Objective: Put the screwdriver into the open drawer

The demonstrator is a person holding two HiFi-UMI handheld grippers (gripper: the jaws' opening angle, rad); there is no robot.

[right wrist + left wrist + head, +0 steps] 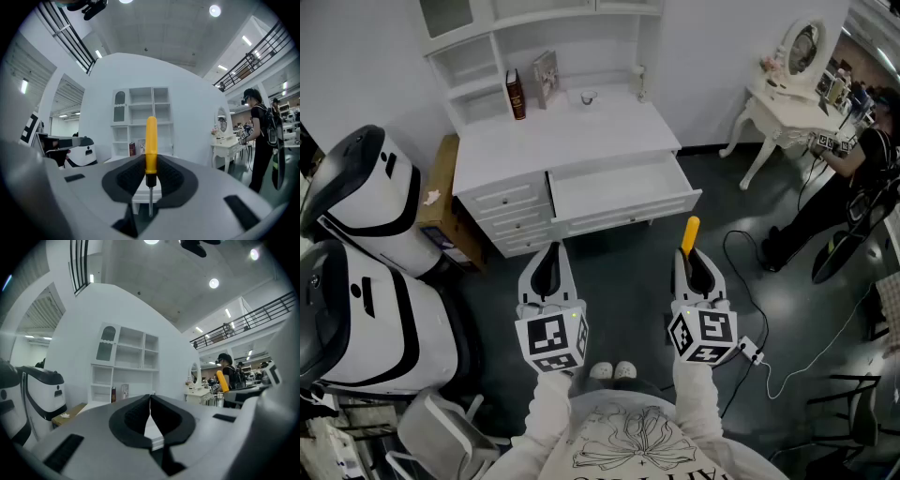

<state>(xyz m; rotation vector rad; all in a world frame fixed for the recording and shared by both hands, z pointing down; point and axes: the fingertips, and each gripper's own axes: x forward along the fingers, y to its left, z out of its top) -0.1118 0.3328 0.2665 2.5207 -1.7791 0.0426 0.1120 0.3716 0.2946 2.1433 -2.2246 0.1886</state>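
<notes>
A yellow-handled screwdriver (151, 145) stands upright between the jaws of my right gripper (150, 165), which is shut on it; its metal shaft points down. In the head view the yellow screwdriver handle (689, 234) sticks out ahead of the right gripper (696, 265), just in front of the open drawer (619, 188) of the white desk (534, 141). My left gripper (550, 267) hangs beside it at the same height, in front of the desk's small drawers. The left gripper (150, 401) has its jaws pressed together with nothing between them. The drawer looks empty inside.
On the desk top stand a dark red book (516, 94), a second book (546, 78) and a small glass (588, 97). White robot shells (356, 244) and a cardboard box (441, 192) crowd the left. A dressing table (787, 94), a person (853, 178) and floor cables (787, 366) lie to the right.
</notes>
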